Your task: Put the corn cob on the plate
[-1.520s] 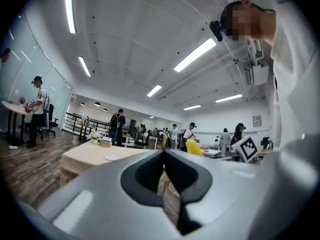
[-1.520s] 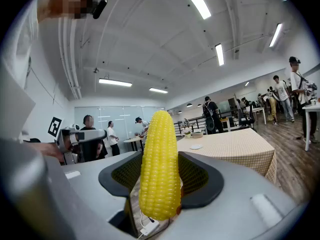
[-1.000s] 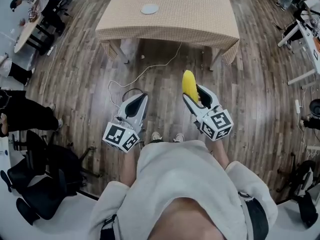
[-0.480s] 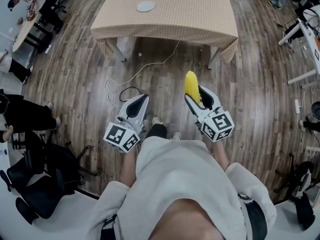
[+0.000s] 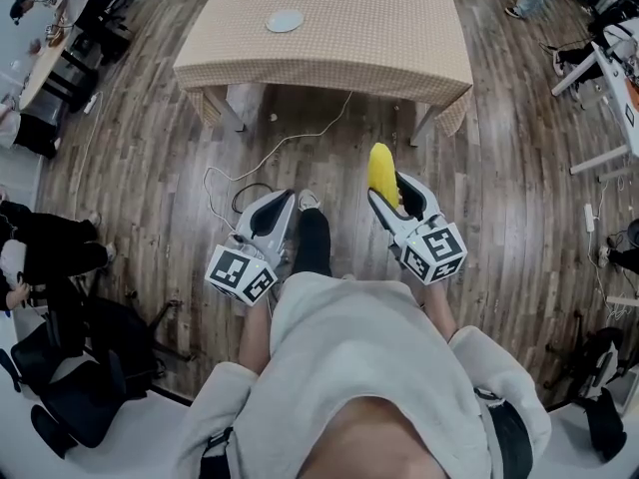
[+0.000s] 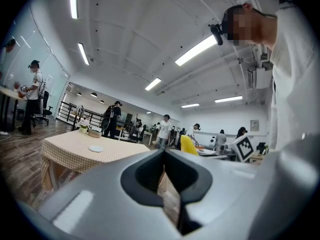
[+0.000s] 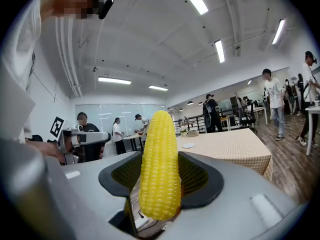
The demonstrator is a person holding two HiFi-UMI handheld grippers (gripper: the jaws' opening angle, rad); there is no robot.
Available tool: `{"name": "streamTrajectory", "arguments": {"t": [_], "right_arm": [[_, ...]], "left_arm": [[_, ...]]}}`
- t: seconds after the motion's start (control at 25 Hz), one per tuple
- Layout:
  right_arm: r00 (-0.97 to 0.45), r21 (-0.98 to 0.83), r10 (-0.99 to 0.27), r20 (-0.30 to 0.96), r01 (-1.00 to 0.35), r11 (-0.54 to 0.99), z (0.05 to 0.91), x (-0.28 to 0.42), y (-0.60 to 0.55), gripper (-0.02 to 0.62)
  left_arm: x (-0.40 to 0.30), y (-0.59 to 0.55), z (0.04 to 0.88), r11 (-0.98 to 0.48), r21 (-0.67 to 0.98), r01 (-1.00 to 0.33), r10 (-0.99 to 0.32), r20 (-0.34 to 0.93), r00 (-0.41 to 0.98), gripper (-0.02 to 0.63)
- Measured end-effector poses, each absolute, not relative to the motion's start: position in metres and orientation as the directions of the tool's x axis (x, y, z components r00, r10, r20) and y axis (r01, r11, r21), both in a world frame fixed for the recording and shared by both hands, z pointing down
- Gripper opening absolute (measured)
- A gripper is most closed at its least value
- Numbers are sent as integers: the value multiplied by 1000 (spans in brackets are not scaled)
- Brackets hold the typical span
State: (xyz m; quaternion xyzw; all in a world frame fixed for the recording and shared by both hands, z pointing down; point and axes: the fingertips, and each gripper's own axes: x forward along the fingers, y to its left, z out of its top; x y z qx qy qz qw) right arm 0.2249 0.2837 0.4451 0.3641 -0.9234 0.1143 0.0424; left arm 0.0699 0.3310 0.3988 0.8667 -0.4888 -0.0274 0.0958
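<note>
A yellow corn cob (image 5: 379, 171) stands upright between the jaws of my right gripper (image 5: 395, 184), which is shut on it above the wooden floor. In the right gripper view the corn cob (image 7: 160, 174) fills the gap between the pads. My left gripper (image 5: 283, 201) is held level beside it, its jaws together and holding nothing. The small white plate (image 5: 285, 21) lies on the checked tablecloth of the table (image 5: 389, 28) ahead, well beyond both grippers. The plate (image 6: 96, 148) also shows in the left gripper view and, small, as the plate (image 7: 188, 145) past the cob.
A white cable (image 5: 270, 156) trails over the floor from under the table. Black chairs (image 5: 70, 367) and seated people are at the left, white desk frames (image 5: 609, 78) at the right. My leg and shoe (image 5: 312, 233) are between the grippers.
The table and plate have slid lower in the head view as I walk toward them. One leg has stepped forward between the grippers. Both grippers keep their pose.
</note>
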Motion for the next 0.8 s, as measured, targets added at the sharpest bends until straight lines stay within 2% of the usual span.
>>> {"name": "streamTrajectory", "arguments": {"t": [0.36, 0.8], "right_arm": [[-718, -169, -677, 162, -696, 698, 458, 209, 231, 232], [-710, -174, -681, 180, -704, 689, 462, 141, 79, 232]], "left_arm": [[46, 274, 414, -513, 194, -836, -848, 37, 529, 8], [-22, 110, 422, -535, 213, -818, -832, 33, 553, 8]]}}
